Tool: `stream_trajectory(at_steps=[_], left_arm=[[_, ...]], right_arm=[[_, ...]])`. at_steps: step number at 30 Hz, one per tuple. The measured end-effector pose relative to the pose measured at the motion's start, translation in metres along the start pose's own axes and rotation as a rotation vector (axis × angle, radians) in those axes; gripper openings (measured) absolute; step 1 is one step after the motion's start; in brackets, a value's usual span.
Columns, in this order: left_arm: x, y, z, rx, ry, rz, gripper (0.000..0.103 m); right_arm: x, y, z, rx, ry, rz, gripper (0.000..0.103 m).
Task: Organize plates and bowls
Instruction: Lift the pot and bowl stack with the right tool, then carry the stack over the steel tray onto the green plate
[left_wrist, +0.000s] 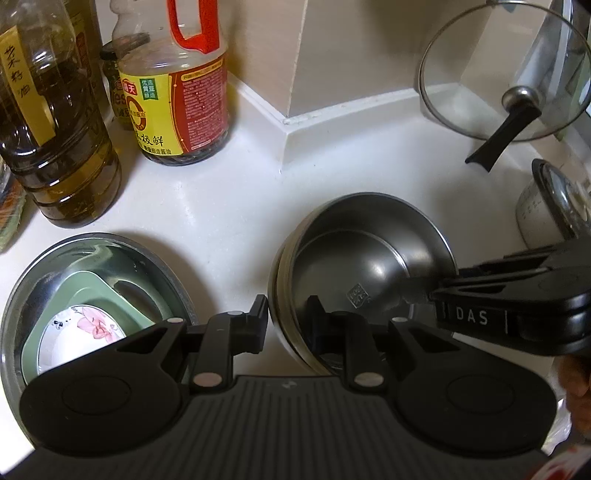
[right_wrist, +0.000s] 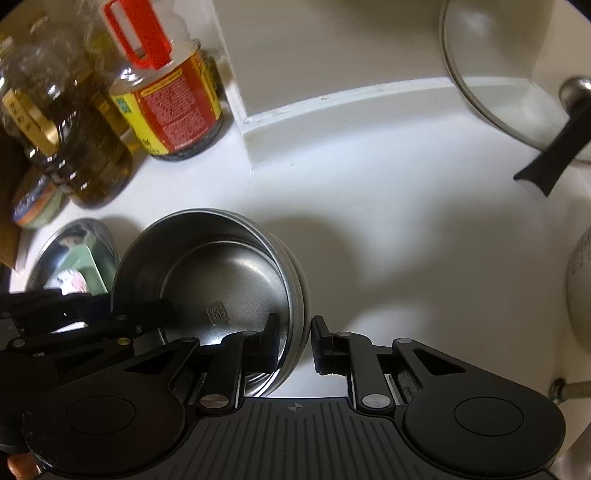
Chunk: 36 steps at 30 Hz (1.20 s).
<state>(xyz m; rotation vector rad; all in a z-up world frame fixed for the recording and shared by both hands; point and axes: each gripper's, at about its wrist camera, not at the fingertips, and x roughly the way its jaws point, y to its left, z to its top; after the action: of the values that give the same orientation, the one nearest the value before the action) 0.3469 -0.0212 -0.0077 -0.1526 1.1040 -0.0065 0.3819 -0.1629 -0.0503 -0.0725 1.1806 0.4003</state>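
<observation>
A stack of nested steel bowls (left_wrist: 369, 251) (right_wrist: 229, 266) stands on the white counter. My left gripper (left_wrist: 286, 319) straddles the stack's left rim, one finger outside and one inside, shut on the wall. My right gripper (right_wrist: 295, 341) clamps the opposite rim the same way, with its left finger inside the bowl; it also shows at the right of the left wrist view, right gripper (left_wrist: 443, 286). To the left sits a large steel basin (left_wrist: 110, 238) (right_wrist: 74, 229) holding a green dish (left_wrist: 92, 291) and a white floral plate (left_wrist: 85, 325).
Oil bottles (left_wrist: 55, 147) and a soy sauce jug (left_wrist: 177, 96) stand at the back left by the wall. A glass pot lid (left_wrist: 498, 74) leans in the back right corner. A white lidded jar (left_wrist: 543, 210) stands at the right.
</observation>
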Motion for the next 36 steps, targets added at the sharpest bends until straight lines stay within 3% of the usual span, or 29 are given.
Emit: stream_trajectory(at_steps=[8, 24, 36], left_arm=[[0.002, -0.003, 0.006, 0.007, 0.031, 0.020, 0.020], [0.000, 0.013, 0.005, -0.056, 0.044, 0.021, 0.023], [-0.012, 0.027, 0.014, -0.076, 0.010, 0.038, 0.023]], right_arm=[[0.005, 0.013, 0.012, -0.116, 0.043, -0.072, 0.014], [0.008, 0.024, 0.025, -0.147, 0.022, -0.039, 0.012], [0.007, 0.035, 0.035, -0.145, 0.014, -0.010, 0.012]])
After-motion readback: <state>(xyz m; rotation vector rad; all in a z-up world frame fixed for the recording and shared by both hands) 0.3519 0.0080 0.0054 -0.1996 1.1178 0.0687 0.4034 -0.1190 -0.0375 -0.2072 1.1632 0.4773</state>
